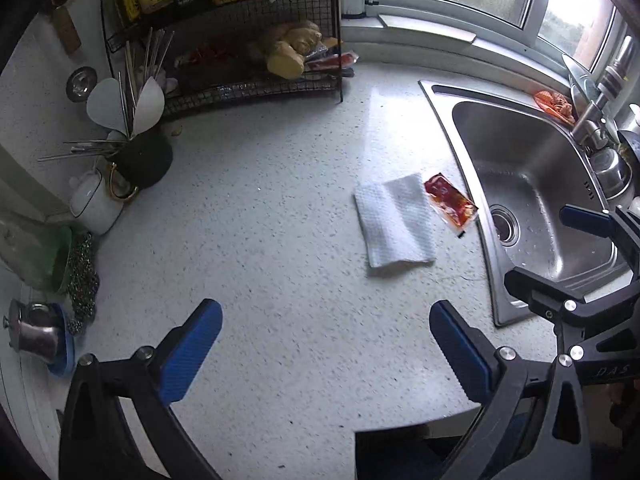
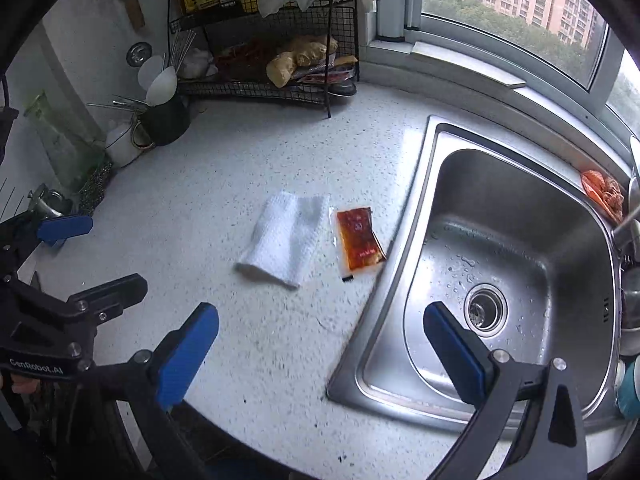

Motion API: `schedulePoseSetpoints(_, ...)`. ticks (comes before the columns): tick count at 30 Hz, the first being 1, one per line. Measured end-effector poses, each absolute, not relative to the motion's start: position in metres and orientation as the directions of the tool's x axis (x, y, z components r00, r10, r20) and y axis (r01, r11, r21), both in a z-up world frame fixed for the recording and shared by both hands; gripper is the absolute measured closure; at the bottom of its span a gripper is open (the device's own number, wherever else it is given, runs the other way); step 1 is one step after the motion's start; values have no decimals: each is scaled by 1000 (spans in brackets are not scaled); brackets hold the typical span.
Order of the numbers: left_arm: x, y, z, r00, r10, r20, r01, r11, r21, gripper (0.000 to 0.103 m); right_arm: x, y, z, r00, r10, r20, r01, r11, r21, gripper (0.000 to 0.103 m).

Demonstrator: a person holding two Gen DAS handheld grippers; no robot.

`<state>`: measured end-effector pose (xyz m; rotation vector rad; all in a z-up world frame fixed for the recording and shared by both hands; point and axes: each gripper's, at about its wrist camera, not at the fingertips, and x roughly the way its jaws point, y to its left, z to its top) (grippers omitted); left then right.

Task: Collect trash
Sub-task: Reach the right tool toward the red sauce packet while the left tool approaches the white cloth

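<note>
Trash on counter [image 1: 280, 240]: towel [image 1: 394, 226] and sachet [image 1: 450, 200], lying flat side by side just left of sink [image 1: 472, 184].

Towel: folded paper, soft, light, likely to crumple under a pinch; best taken at a raised folded edge. Sachet: thin, glossy red film, flat to the counter, probably slippery and possibly oily; an overhanging corner or end seal looks the surest hold. Left gripper [image 1: 326, 346] and right gripper [image 2: 322, 346]: both gaping wide, holding nothing, well short of either item.

The left gripper [image 2: 64, 248] body reads "CenRobot.AI".
</note>
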<state>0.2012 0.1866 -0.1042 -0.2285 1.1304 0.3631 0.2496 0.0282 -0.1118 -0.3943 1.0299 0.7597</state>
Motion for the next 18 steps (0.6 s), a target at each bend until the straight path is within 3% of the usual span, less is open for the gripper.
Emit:
schedulePoseSetpoints(13, 232, 270, -161, 284, 79, -956, -446, 893, -59, 0, 295, 106, -177, 179, 277, -944, -714, 697, 69, 1)
schedulePoseSetpoints(18, 231, 278, -180, 261, 44, -964, -456, 886, -83, 0, 295, 123, -196, 140, 241, -960, -731, 679, 64, 14)
